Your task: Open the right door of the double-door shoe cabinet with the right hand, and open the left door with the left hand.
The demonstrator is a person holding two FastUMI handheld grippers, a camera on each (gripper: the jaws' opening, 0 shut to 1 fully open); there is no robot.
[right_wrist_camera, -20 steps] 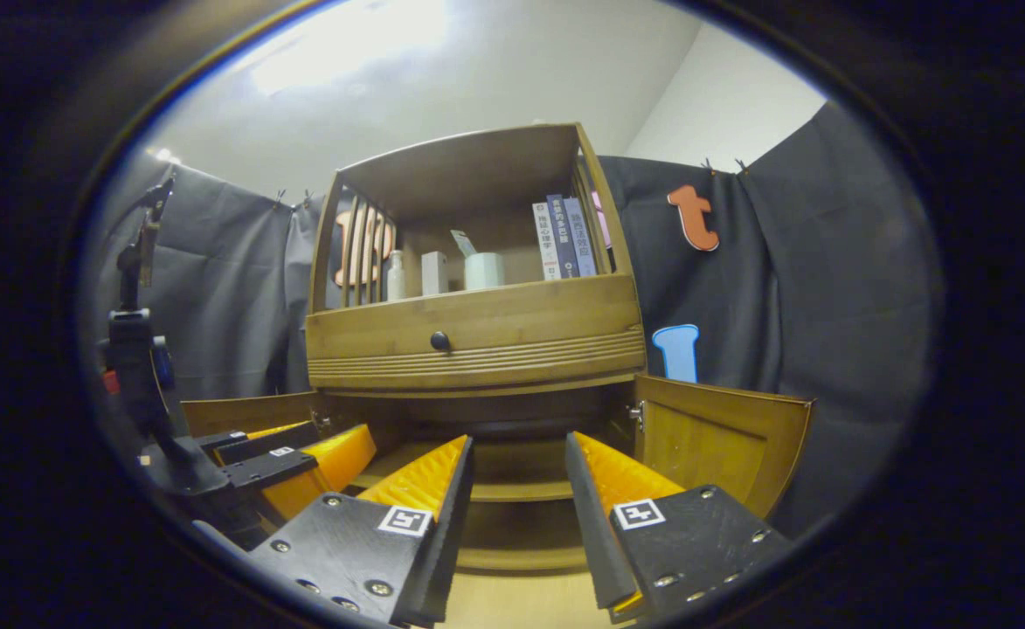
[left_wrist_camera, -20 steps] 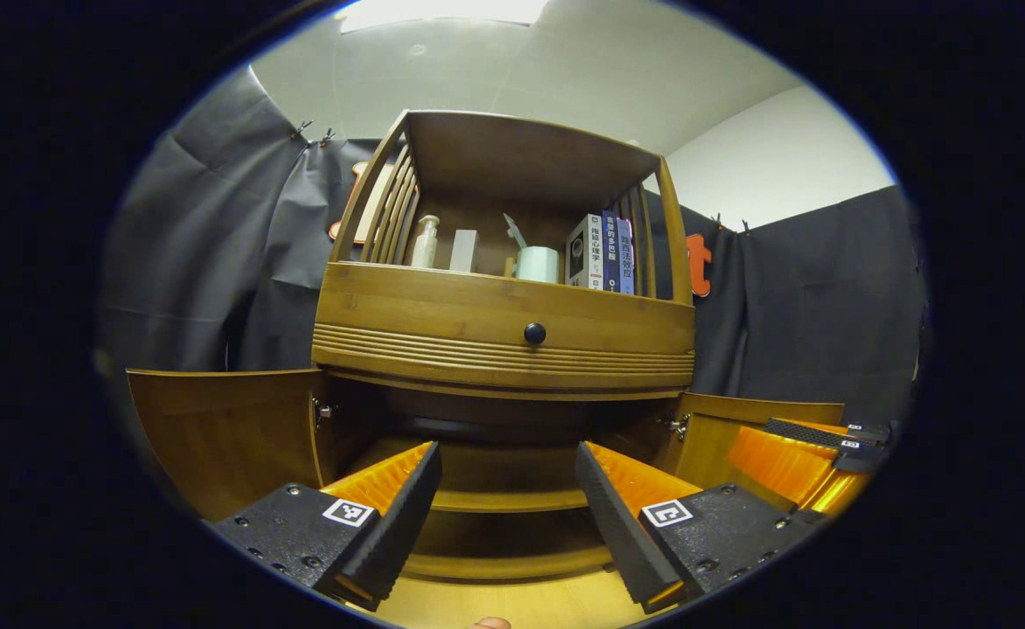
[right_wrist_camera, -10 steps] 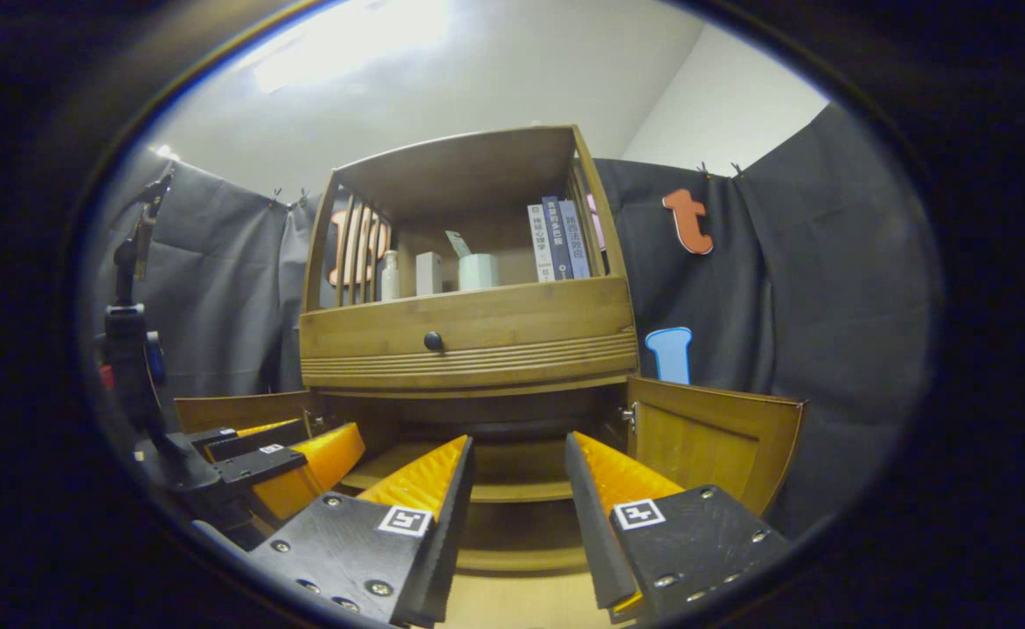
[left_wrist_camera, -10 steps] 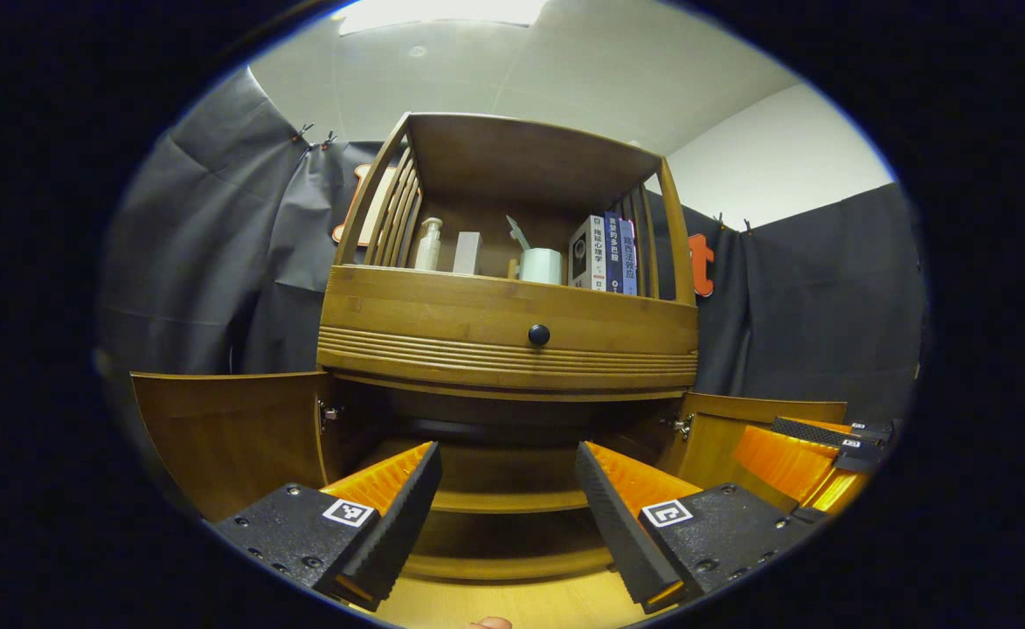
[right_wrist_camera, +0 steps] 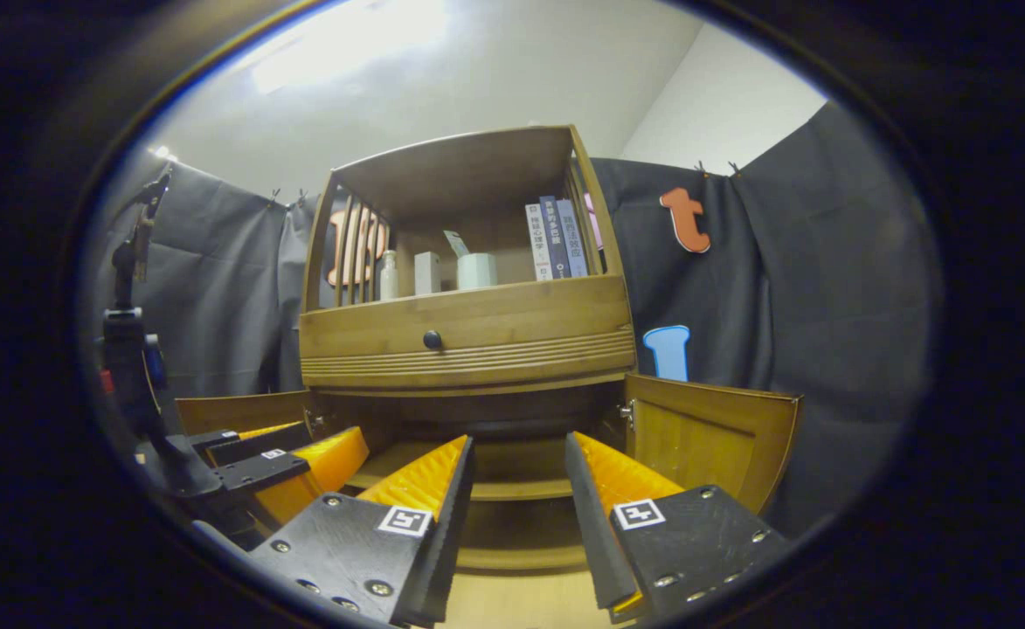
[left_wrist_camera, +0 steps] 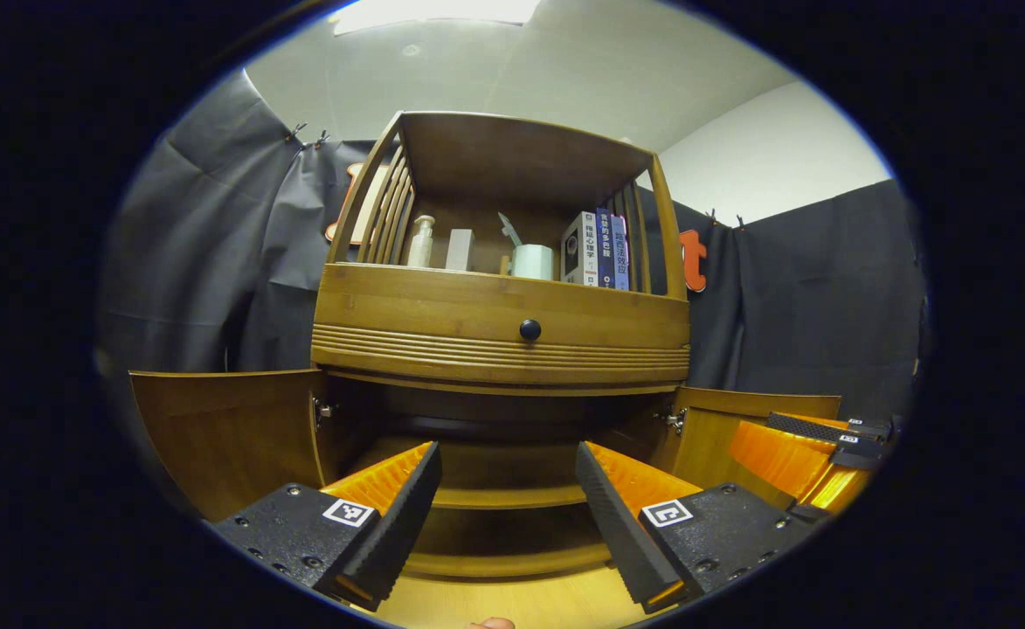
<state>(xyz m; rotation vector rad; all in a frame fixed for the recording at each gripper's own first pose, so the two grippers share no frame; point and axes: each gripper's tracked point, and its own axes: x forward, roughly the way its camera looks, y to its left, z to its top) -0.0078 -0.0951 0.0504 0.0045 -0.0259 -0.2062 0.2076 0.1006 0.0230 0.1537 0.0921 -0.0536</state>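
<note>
A wooden shoe cabinet (left_wrist_camera: 495, 328) stands ahead with both lower doors swung wide. The left door (left_wrist_camera: 224, 432) hangs open at the left, the right door (right_wrist_camera: 709, 445) at the right. Dark inner shelves (left_wrist_camera: 503, 498) show between them. My left gripper (left_wrist_camera: 508, 459) is open and empty in front of the opening, apart from the doors. My right gripper (right_wrist_camera: 516, 450) is open too, nothing between its fingers. The right gripper (left_wrist_camera: 813, 445) appears at the right edge of the left gripper view, in front of the right door (left_wrist_camera: 744, 419). The left gripper (right_wrist_camera: 280, 463) appears at the lower left of the right gripper view.
A drawer with a dark round knob (left_wrist_camera: 529, 329) sits above the doors. The open top shelf holds a bottle (left_wrist_camera: 420, 242), a white cup (left_wrist_camera: 533, 260) and upright books (left_wrist_camera: 598, 249). A tripod stand (right_wrist_camera: 132, 349) rises at the left. Light wood floor (left_wrist_camera: 512, 603) lies below.
Almost nothing: both views drift slightly, the cabinet shifting a little leftward. Both doors stay open and both grippers stay open.
</note>
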